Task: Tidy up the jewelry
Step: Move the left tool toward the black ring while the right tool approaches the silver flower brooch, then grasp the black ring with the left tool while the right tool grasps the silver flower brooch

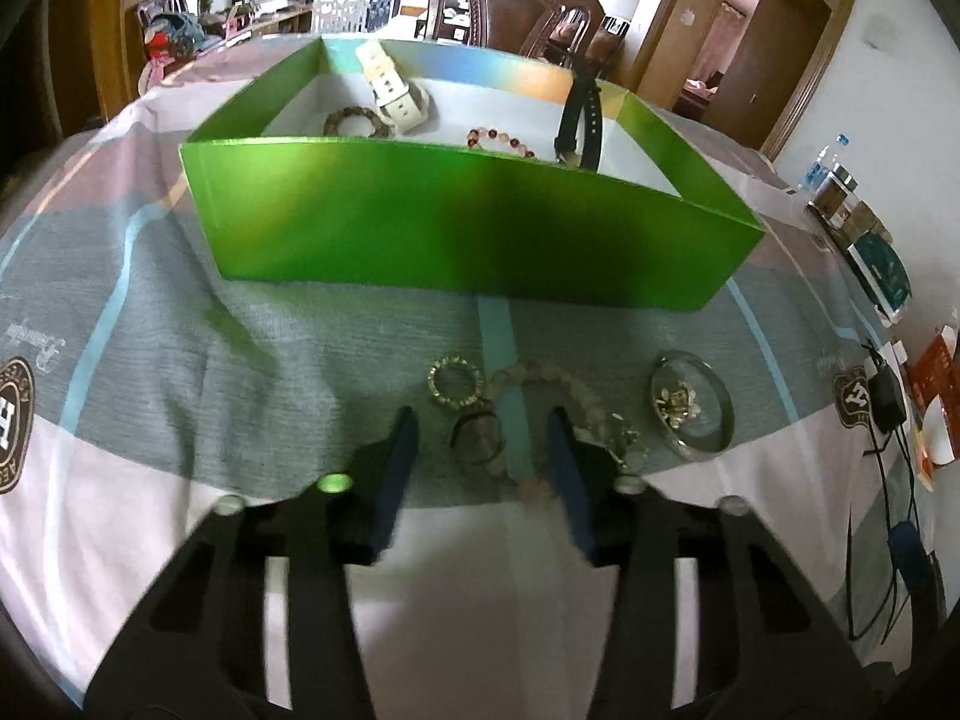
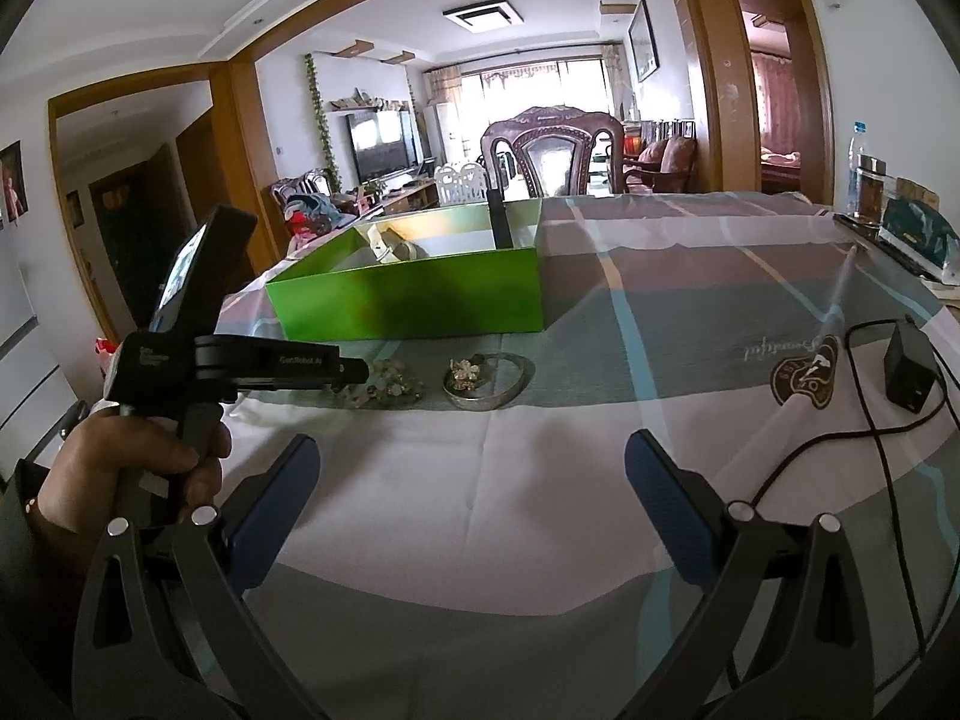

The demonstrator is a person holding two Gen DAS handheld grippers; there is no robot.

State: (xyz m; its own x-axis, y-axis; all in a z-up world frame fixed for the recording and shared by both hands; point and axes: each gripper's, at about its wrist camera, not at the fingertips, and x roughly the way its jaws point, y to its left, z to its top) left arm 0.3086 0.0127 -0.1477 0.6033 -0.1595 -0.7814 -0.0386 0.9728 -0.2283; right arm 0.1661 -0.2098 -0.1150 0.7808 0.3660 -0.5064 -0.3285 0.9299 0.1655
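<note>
Tabletop (image 1: 180, 312): patchwork cloth, dining room behind.
Left gripper (image 1: 483, 426): released, jaws straddling a bead bracelet (image 1: 540, 378) at lower centre.
Right gripper (image 2: 471, 456): released, empty.
Progress: green box (image 1: 456, 222) at upper centre holds two watches and two bracelets; ring (image 1: 455, 383) and bangle (image 1: 693, 405) remain outside.
Axis: bracelet lies flat, stretched left-right.

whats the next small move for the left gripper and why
Probably ease the left gripper down and shut it on the pale bead bracelet. Its jaws are open around the loose pile on the cloth, nothing is held, and the green box beyond already holds other pieces. The right gripper is open, away from the pile.
</note>
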